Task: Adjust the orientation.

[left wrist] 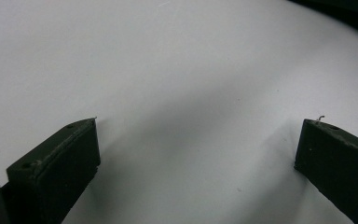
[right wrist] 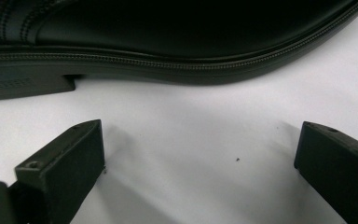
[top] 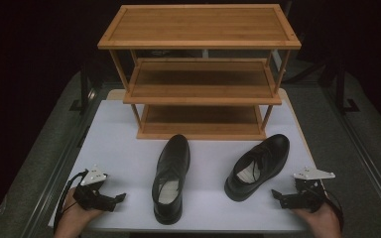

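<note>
Shoes, a black leather pair, standing on the white table [top: 129, 148] in front of the wooden three-tier rack [top: 198, 74]: left shoe [top: 170, 178] near the middle, toe toward the rack; right shoe [top: 256, 166] angled, toe up and to the right, heel toward the near edge. Likely moderate in weight, stiff at sole and heel counter, softer and smooth across the upper, so probably slippery on polished leather. Best taken at the heel collar or across the opening rim, one jaw inside and one outside. Right gripper [top: 284, 198] just beside the right shoe's heel, jaws wide apart and empty, sole edge [right wrist: 168, 70] close ahead. Left gripper [top: 113, 200] near the left shoe, also spread wide, holding nothing, over bare table.
</note>
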Motion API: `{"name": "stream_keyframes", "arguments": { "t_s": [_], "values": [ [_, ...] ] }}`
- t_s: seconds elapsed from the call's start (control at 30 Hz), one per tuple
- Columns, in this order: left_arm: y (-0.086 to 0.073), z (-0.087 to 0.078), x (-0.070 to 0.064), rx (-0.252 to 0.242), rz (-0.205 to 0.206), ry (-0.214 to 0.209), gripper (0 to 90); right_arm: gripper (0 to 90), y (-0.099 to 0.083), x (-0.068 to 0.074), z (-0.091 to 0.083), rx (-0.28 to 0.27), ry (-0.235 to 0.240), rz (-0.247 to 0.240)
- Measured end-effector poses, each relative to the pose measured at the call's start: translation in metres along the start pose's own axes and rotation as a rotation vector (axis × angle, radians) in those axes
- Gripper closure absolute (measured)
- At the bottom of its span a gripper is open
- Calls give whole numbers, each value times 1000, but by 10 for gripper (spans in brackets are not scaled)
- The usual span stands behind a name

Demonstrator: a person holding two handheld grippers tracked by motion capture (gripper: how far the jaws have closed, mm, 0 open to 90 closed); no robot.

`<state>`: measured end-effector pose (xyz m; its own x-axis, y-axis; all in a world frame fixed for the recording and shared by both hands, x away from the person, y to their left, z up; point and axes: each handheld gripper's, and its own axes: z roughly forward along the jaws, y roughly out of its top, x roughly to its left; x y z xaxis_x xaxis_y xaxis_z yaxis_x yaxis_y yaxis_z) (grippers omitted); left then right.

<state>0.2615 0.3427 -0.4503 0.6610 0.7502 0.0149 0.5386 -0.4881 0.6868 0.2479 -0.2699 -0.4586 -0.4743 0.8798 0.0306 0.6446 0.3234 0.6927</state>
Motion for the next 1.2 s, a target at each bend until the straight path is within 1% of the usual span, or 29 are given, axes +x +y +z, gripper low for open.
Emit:
{"name": "stream_keyframes", "arguments": {
  "t_s": [0.07,0.13,0.2,0.23,0.3,0.33,0.37,0.4,0.43,0.47,0.5,0.53,0.67,0.8,0.97,1.07,1.2],
  "values": [
    [0,0,0,1,0,2,0,12,0,0,0,-4,4,6],
    [0,0,0,-2,0,3,0,12,0,0,0,0,-2,2],
    [0,0,0,-2,0,4,0,18,2,-1,-1,4,-2,19],
    [0,0,0,-2,1,4,0,45,2,-2,-2,7,-2,22],
    [0,0,-1,-2,0,4,0,58,4,-5,-5,7,-15,25],
    [0,0,-1,-2,1,4,0,72,5,-7,-6,4,-17,35],
    [0,0,-1,1,2,3,0,120,6,-9,-8,-2,-17,42],
    [0,0,-1,-1,1,4,0,145,8,-11,-10,-12,-20,41],
    [0,0,-1,1,2,3,0,147,10,-13,-12,-18,-27,53],
    [0,0,-1,1,2,3,0,184,11,-15,-13,-24,-29,58],
    [0,0,-1,-1,1,4,0,265,13,-17,-16,-27,-20,62],
    [0,0,-1,-1,1,4,0,300,14,-19,-18,-35,-5,64],
    [0,0,0,-2,0,3,0,438,23,-30,-24,-64,1,87],
    [0,0,0,-2,0,3,0,618,33,-40,-26,-90,1,81],
    [0,0,0,0,1,3,0,820,48,-51,-22,-99,11,75],
    [0,1,0,-1,0,2,0,891,58,-61,-17,-106,10,85],
    [0,1,0,0,0,2,0,896,69,-71,-10,-116,-2,95]
  ]
}}
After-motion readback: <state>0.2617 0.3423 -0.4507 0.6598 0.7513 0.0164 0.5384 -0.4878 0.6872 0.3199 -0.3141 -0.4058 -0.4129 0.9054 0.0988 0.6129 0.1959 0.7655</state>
